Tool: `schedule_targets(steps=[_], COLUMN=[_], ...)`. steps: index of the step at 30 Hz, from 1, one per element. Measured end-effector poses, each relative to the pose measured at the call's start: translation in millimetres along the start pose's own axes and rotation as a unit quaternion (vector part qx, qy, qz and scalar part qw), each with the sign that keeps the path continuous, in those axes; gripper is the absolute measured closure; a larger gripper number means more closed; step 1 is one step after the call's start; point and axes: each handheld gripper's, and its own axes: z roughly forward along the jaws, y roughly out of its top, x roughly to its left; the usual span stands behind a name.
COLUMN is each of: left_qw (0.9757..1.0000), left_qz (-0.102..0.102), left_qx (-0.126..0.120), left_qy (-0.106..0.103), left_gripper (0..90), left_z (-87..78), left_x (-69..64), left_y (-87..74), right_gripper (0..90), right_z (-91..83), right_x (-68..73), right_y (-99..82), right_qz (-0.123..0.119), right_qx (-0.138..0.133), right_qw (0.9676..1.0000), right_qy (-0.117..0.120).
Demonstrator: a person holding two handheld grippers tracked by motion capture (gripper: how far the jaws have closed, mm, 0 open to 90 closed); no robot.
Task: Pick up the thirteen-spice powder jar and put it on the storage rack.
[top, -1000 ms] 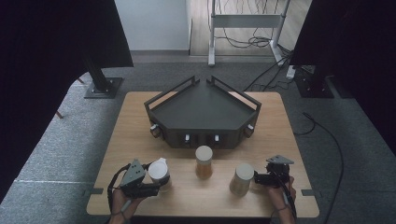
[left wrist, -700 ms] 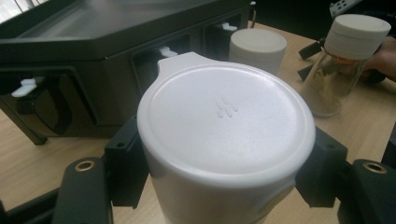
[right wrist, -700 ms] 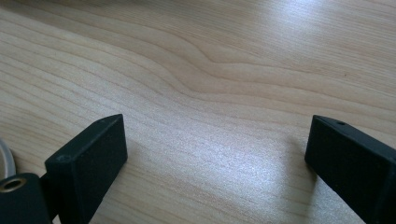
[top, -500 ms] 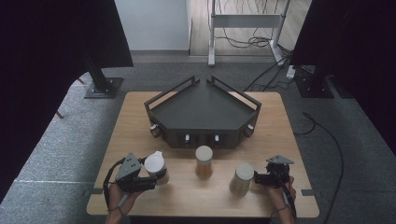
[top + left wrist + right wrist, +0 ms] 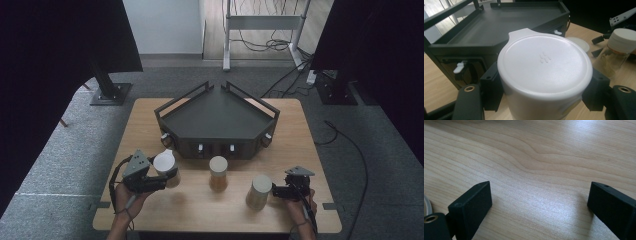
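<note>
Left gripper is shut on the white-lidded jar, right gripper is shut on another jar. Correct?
Half right. The left gripper does clamp the white-lidded jar, but the right gripper view shows the right gripper open over bare table, holding nothing.

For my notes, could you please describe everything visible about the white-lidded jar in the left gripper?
The jar is a round container with a smooth white plastic-looking lid bearing a small embossed mark and a tab at its rim. It is held roughly upright, clamped on both sides by the left gripper, at the table's front left, before the dark tray.
</note>
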Motion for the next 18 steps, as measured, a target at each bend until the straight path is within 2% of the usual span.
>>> schedule_targets(steps=[18], left_qw=[1.0000], left_qz=[0.005], left_qx=[0.007], left_qy=[0.002], left_gripper=[30.7], left_z=[6.5], left_x=[13.6], left_y=[36.6], right_gripper=[4.9], right_z=[0.0], right_x=[0.0], right_y=[0.0], right_qz=[0.000], right_qx=[0.000], right_qw=[1.0000], right_qy=[0.000])
